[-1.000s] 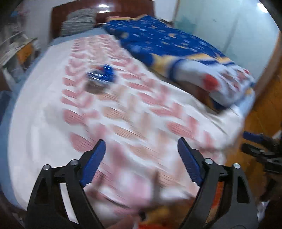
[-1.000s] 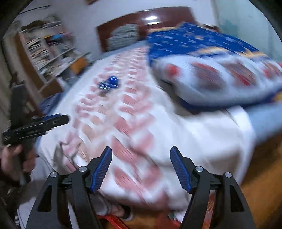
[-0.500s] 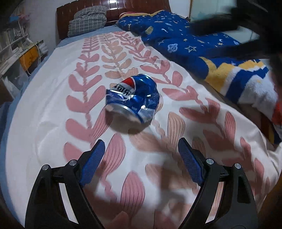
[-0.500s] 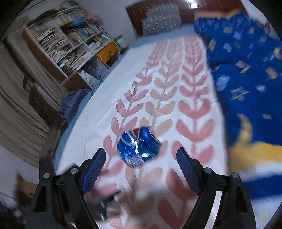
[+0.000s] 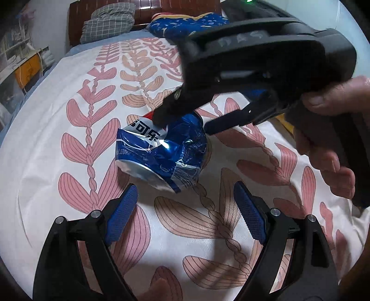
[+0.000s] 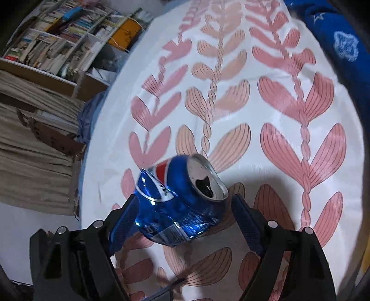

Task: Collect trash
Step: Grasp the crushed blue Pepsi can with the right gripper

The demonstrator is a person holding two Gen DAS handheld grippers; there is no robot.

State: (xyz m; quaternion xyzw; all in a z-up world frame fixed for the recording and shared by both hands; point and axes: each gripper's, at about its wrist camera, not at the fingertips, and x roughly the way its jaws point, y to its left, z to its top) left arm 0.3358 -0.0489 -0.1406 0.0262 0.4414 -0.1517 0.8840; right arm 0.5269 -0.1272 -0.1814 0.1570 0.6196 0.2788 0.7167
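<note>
A crushed blue Pepsi can (image 5: 161, 152) lies on its side on the white bedsheet with pink leaf print (image 5: 69, 143). My left gripper (image 5: 185, 215) is open and empty, just short of the can. My right gripper (image 6: 182, 220) is open with the can (image 6: 178, 203) between its two blue pads, the jaws wide on either side and the can's open top facing up right. In the left wrist view the right gripper (image 5: 182, 125) reaches in from the upper right over the can, held by a hand (image 5: 328, 148).
A blue star-print duvet (image 5: 185, 25) and a checked pillow (image 5: 108, 20) lie at the bed's head by a dark wooden headboard. A bookshelf (image 6: 57, 34) and a brown curtain stand beyond the bed's left edge.
Both grippers have moved closer to the can. The right gripper has come down so that the can now sits between its open pads.
</note>
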